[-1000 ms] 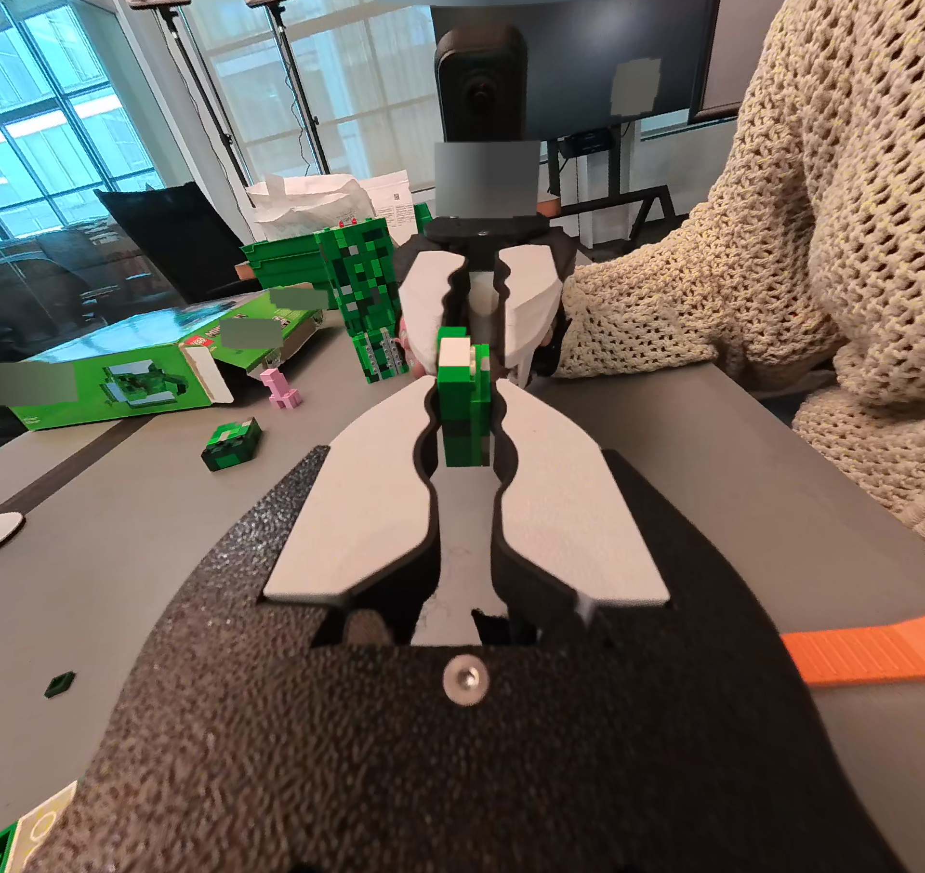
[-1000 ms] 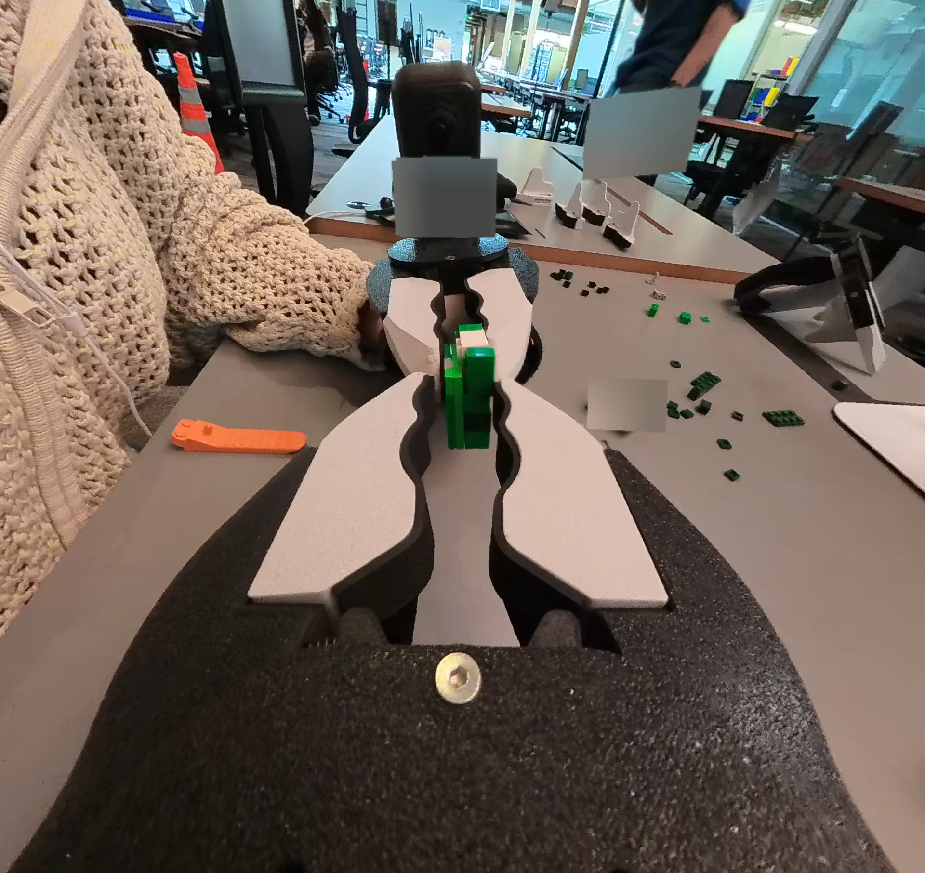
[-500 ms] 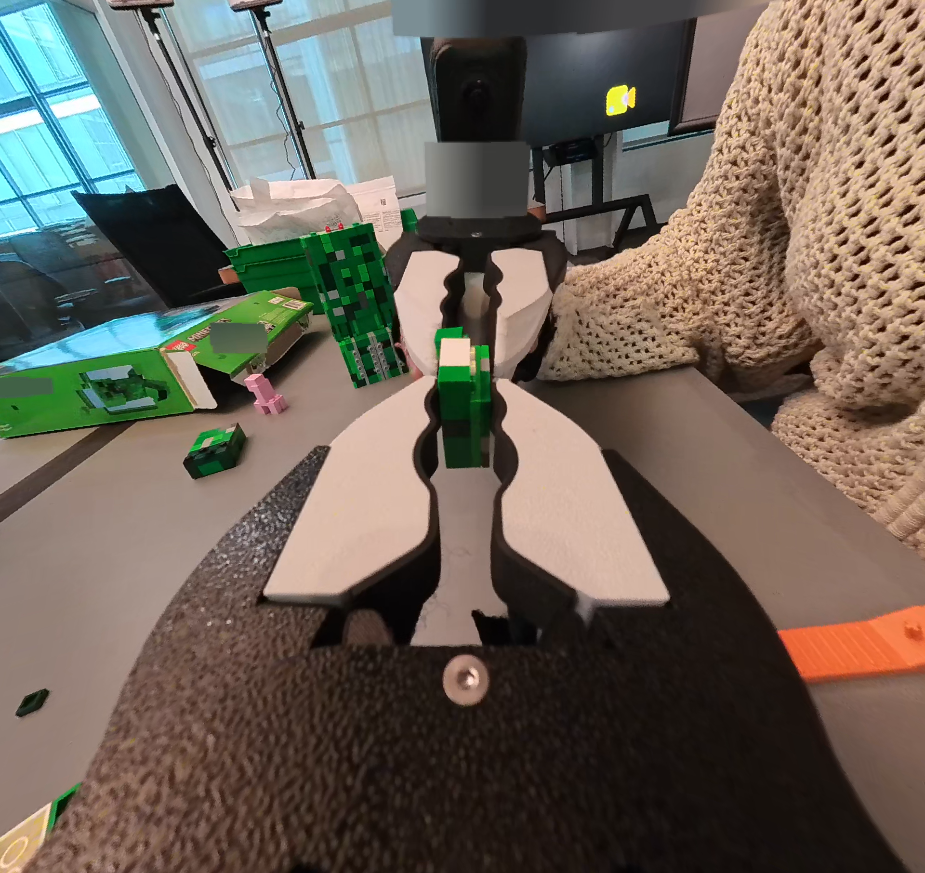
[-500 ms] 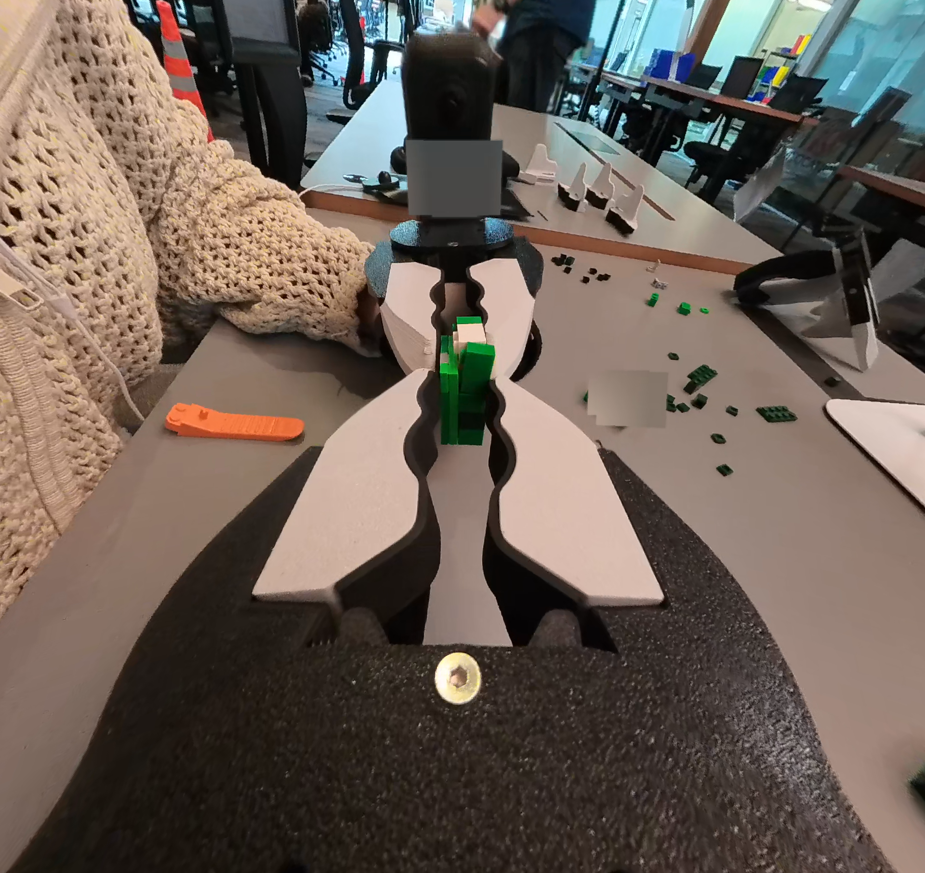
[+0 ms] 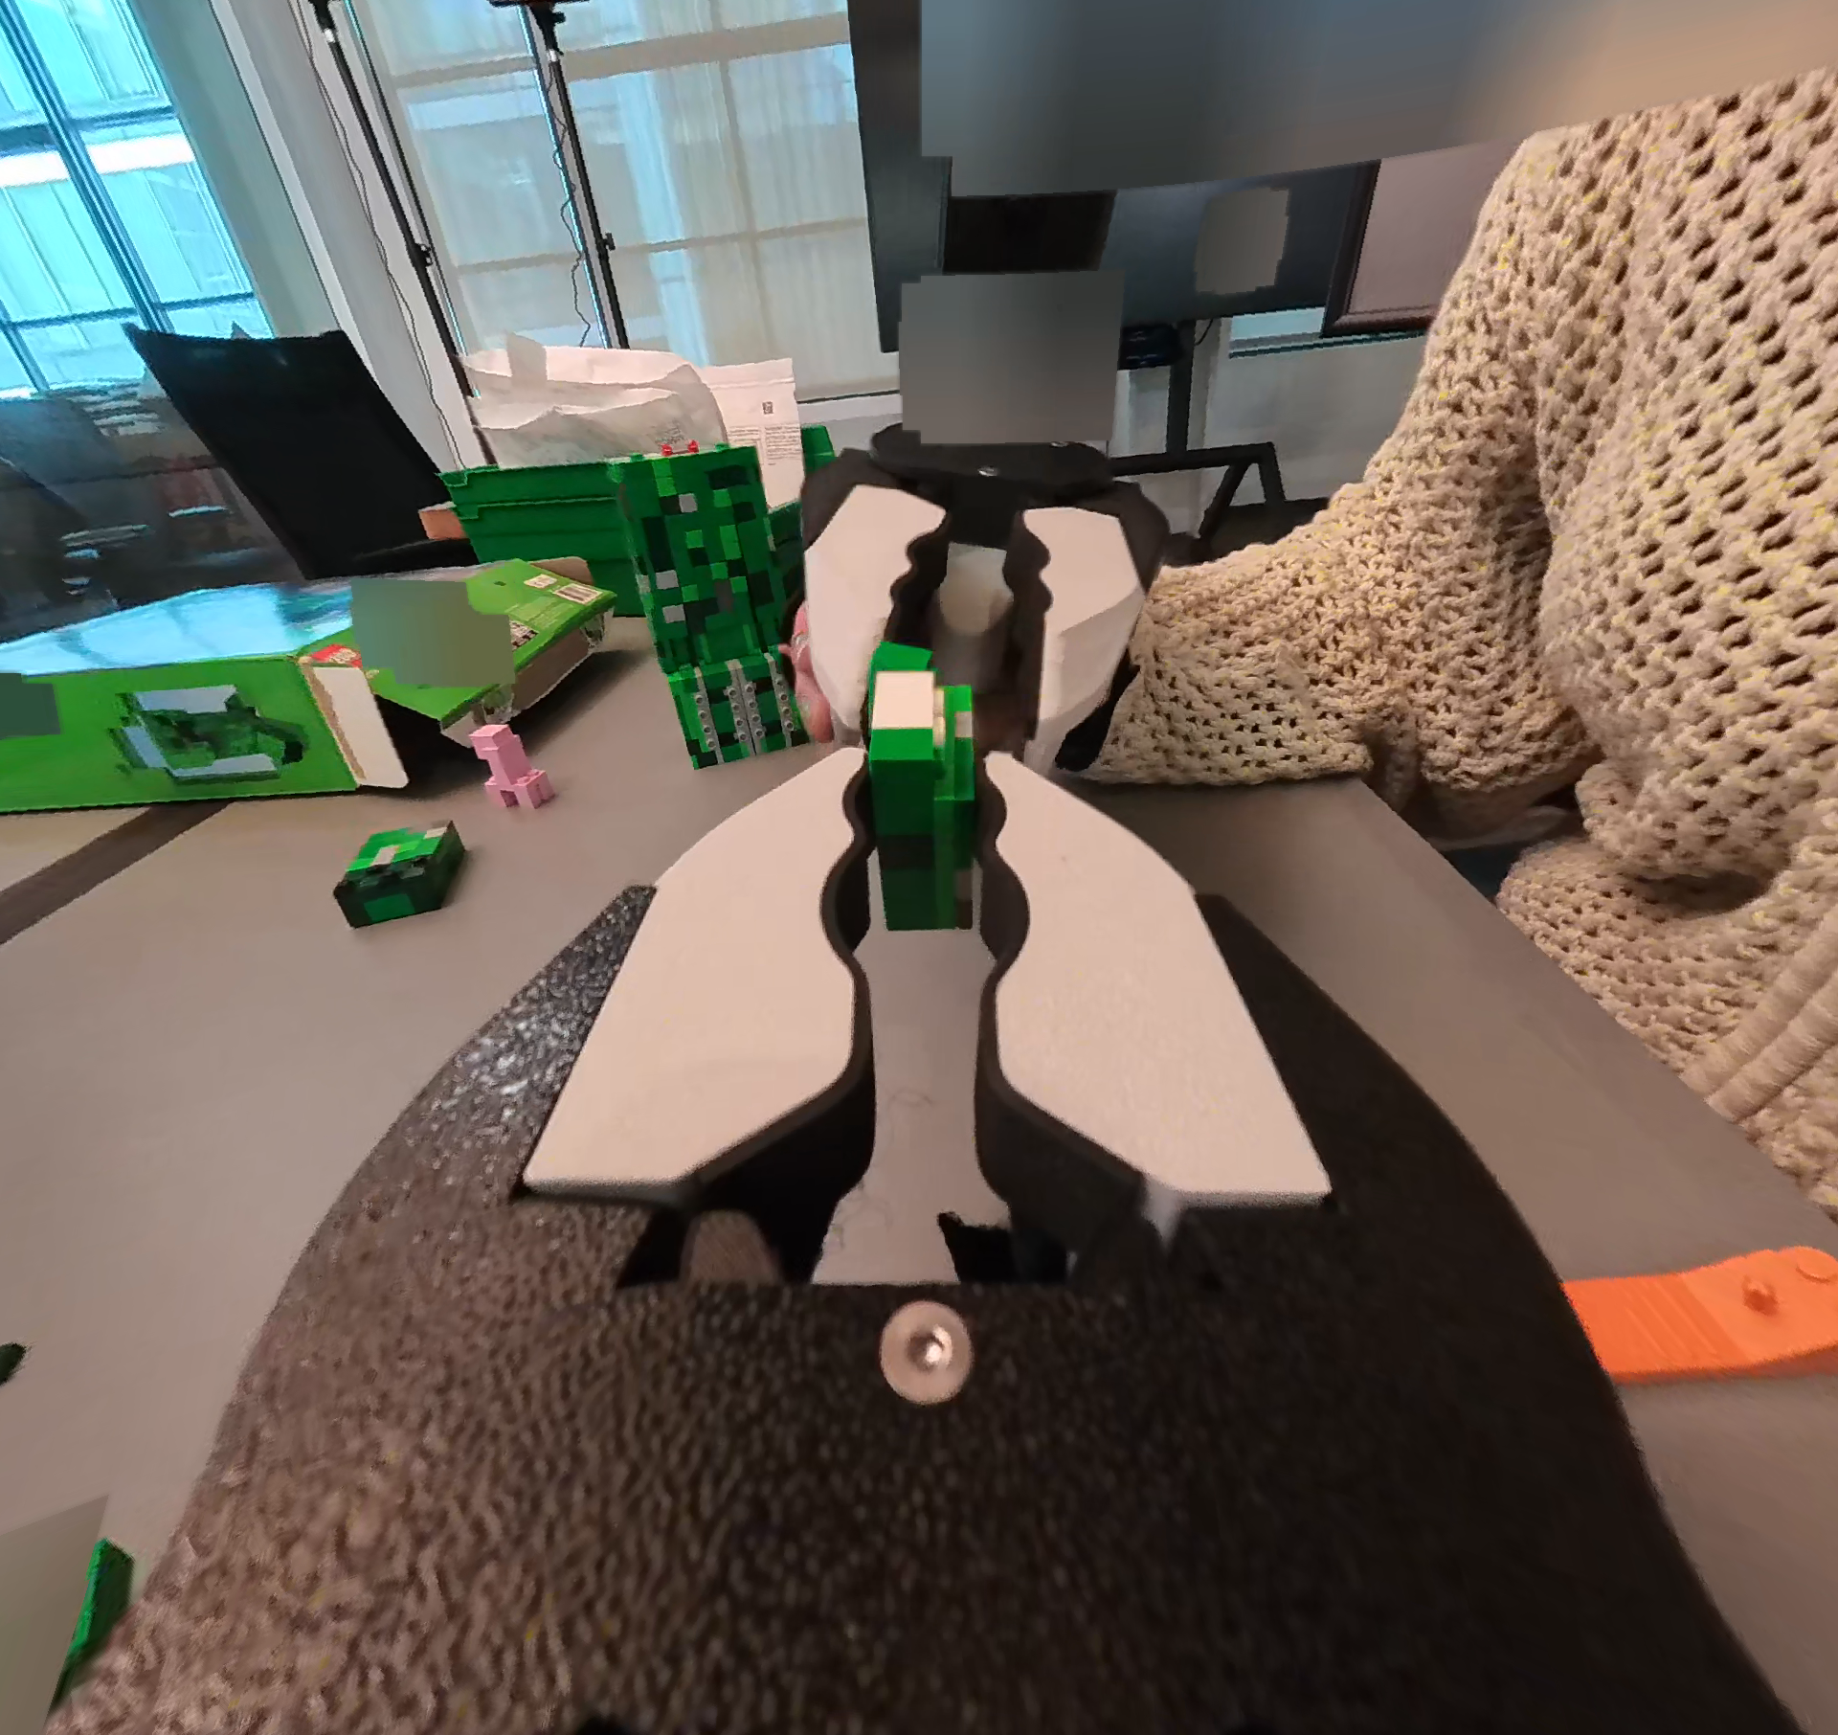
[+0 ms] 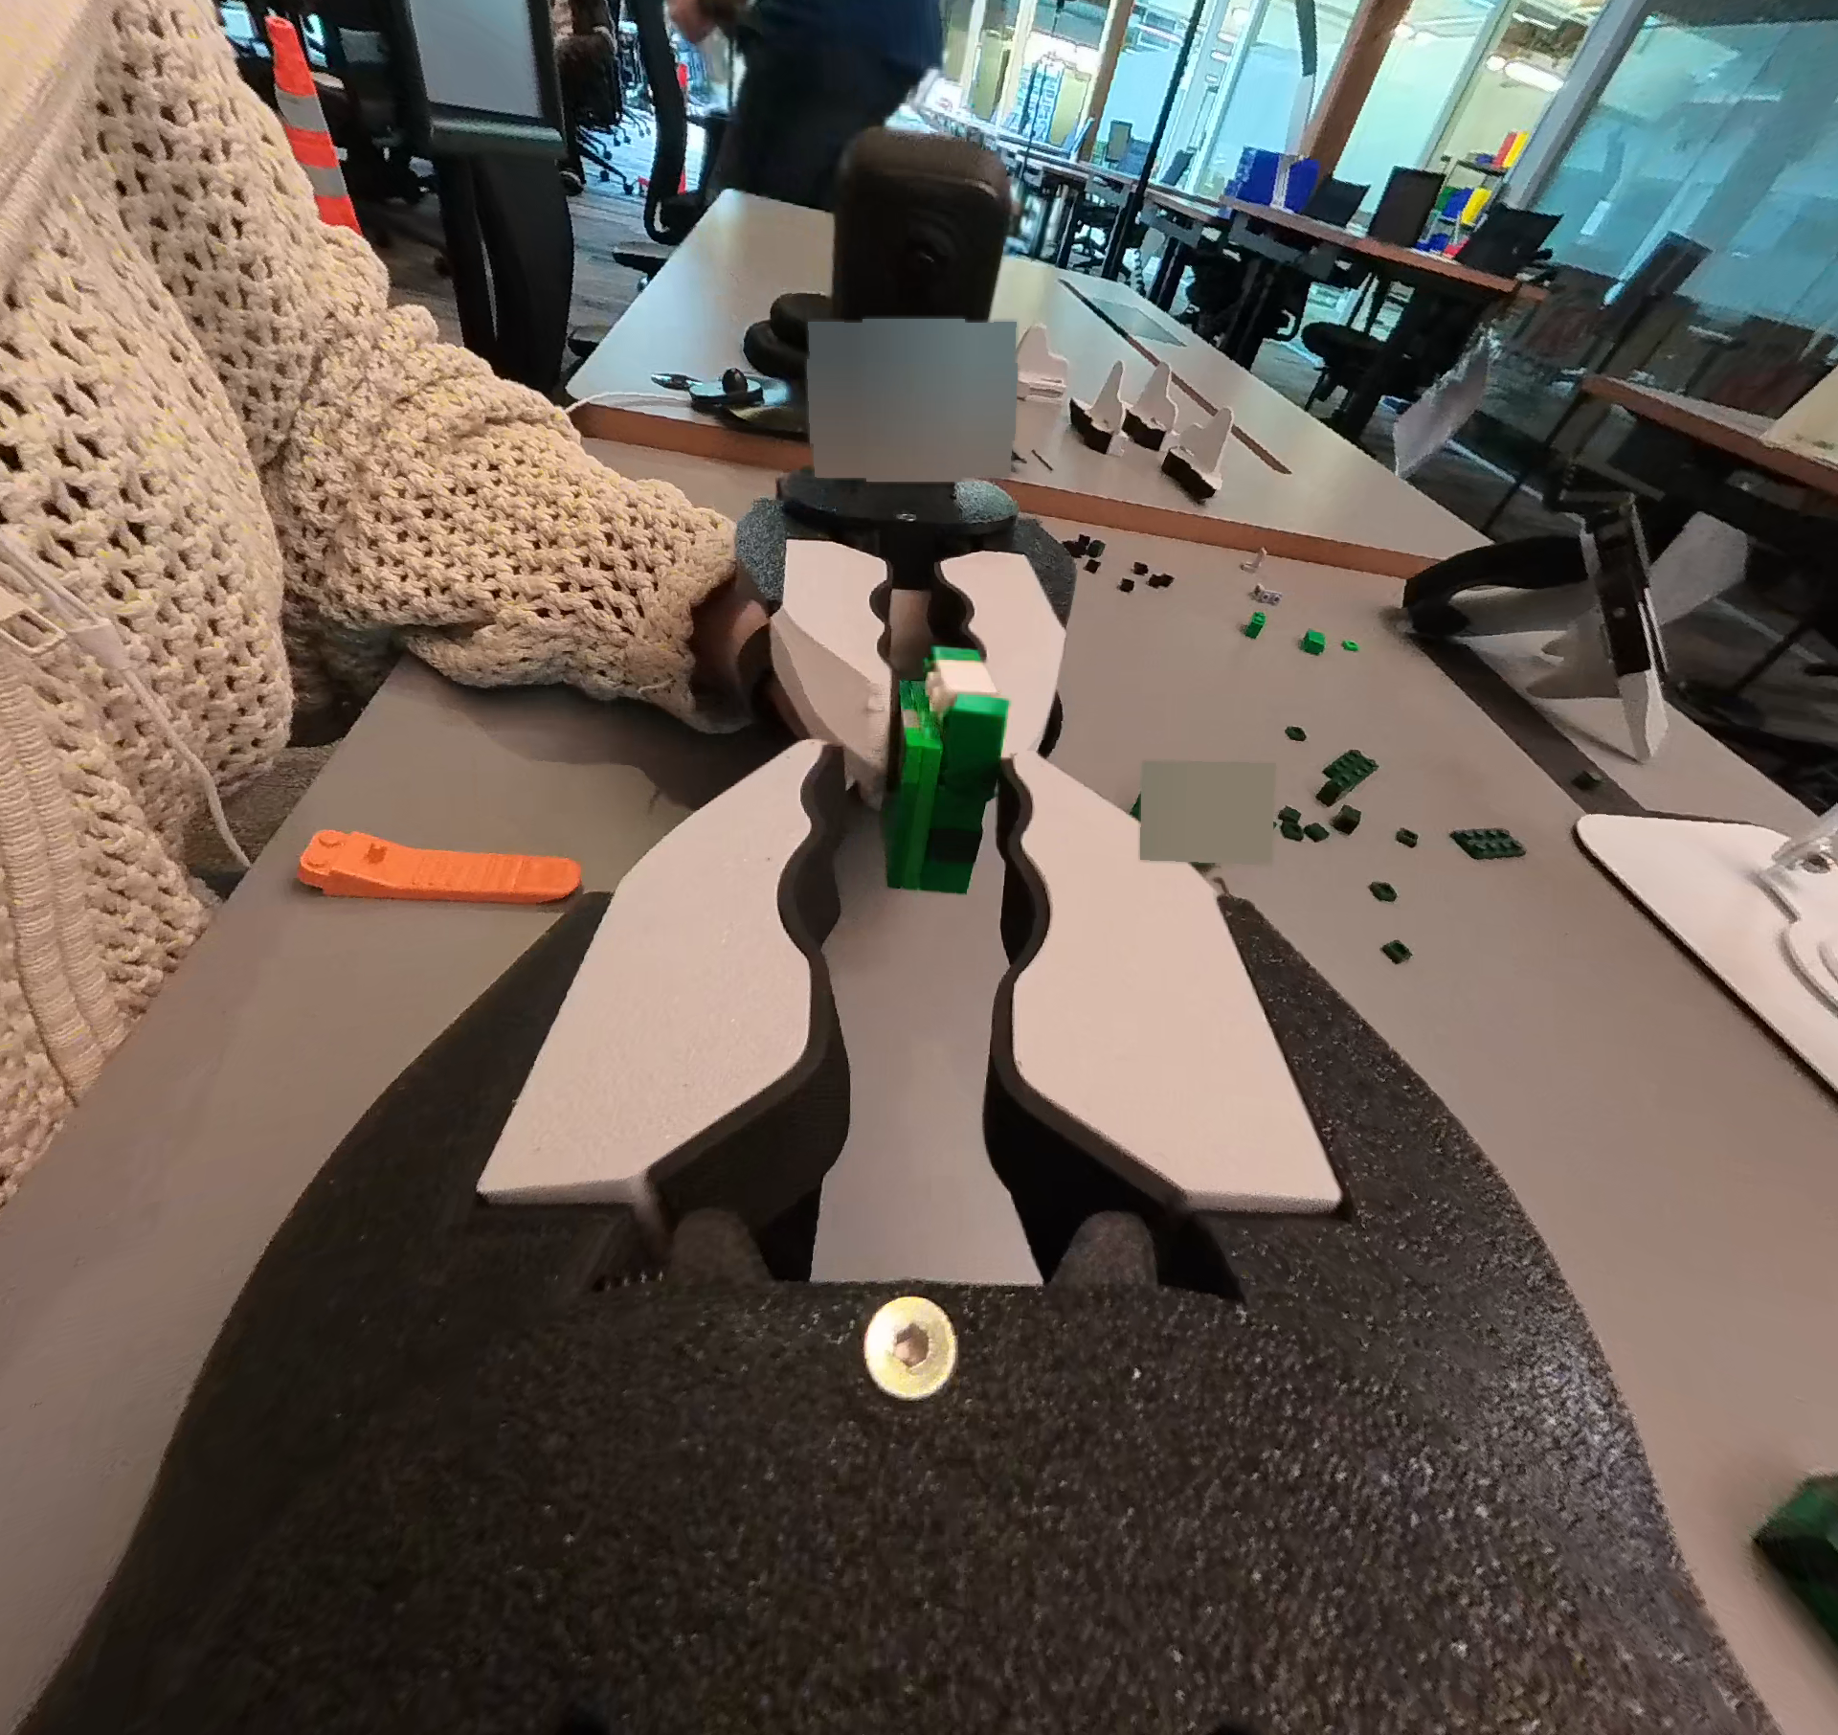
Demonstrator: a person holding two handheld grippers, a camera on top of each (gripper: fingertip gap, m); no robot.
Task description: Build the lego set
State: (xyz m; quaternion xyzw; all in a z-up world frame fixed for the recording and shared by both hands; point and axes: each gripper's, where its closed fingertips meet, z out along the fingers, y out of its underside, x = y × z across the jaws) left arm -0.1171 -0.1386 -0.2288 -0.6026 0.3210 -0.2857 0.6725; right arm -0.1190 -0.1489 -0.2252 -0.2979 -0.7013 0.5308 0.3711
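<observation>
A small green lego assembly (image 5: 920, 832) with a white tile on top stands upright between my two grippers, which face each other over the grey table (image 5: 249, 1041). My left gripper (image 5: 920, 792) is shut on its sides. My right gripper (image 6: 910, 782) is shut on the same assembly (image 6: 940, 792) from the opposite side. Each gripper shows in the other's view, the right one (image 5: 950, 712) behind the piece and the left one (image 6: 945, 682) likewise. A built green creeper figure (image 5: 711, 613) stands behind on the left.
An open green box (image 5: 179, 732), a pink pig (image 5: 512, 772) and a small green block (image 5: 398, 872) lie on the left. An orange brick separator (image 6: 438, 876) lies near the table edge. Loose dark green pieces (image 6: 1343, 782), a white mat (image 6: 1711, 931) and a spare gripper (image 6: 1591, 633) are on the right.
Both grippers stay shut on the green assembly and have shifted slightly together over the table. A person in the background has walked to the left.
</observation>
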